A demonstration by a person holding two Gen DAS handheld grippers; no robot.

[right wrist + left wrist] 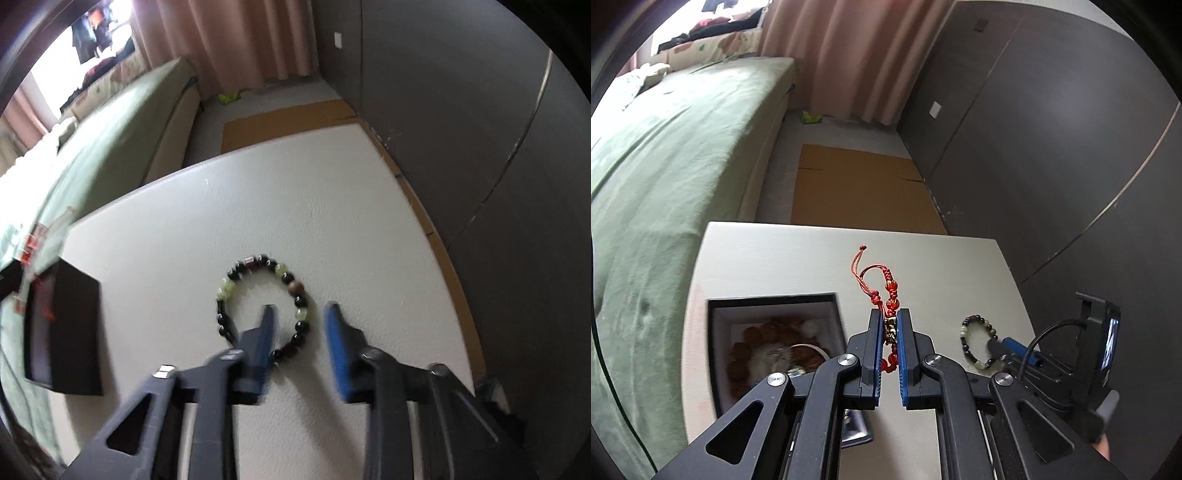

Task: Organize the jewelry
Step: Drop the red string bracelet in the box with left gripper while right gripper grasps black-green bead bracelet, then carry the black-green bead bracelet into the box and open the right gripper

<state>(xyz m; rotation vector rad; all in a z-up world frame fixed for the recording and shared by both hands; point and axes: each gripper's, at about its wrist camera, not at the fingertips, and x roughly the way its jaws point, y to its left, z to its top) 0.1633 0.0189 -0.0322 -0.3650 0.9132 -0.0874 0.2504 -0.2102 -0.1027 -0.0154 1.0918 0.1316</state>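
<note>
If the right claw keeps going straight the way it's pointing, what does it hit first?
Most likely the beaded bracelet: the open right claw straddles its near right side, one finger inside the loop. Depth is unclear, so it may meet the white table beneath.

1. Someone's bedroom at home: bed with green cover fills the left of the frame.
2. Pink curtains top centre.
3. Dark wardrobe doors on the right.

Black tongs, blue pads, silver screws, black cable
</note>
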